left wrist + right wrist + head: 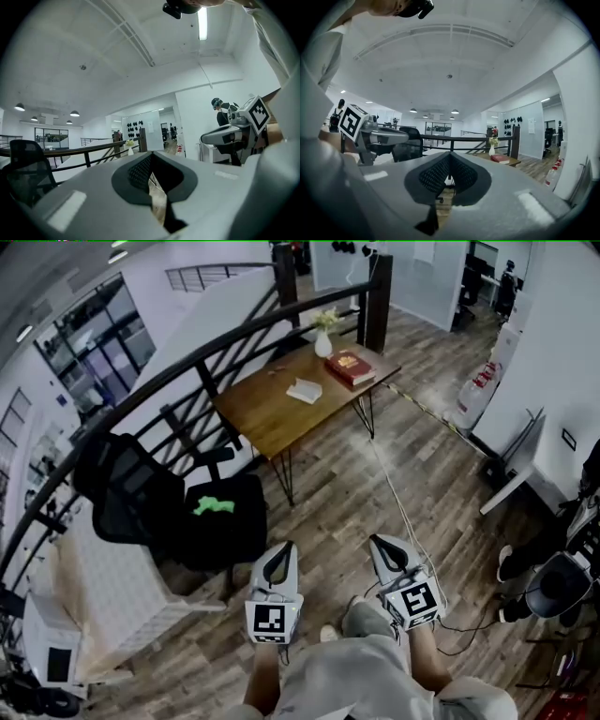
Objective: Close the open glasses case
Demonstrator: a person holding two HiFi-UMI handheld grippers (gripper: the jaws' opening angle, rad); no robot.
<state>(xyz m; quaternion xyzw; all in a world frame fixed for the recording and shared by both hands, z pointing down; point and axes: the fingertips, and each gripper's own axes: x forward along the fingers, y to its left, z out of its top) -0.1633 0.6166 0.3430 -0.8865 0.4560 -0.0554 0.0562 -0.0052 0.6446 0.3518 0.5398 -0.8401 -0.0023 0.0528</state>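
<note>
We see a wooden tabletop (267, 418) on thin dark legs; at its far end stand a white vase (323, 343) and a red book (351, 367). Left of the tabletop a black office chair (155, 512) carries something green (214, 506), and a dark railing (202, 356) curves behind the tabletop

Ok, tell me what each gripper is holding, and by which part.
Nothing is held: the left gripper and right gripper both have their jaws shut together, empty.
</note>
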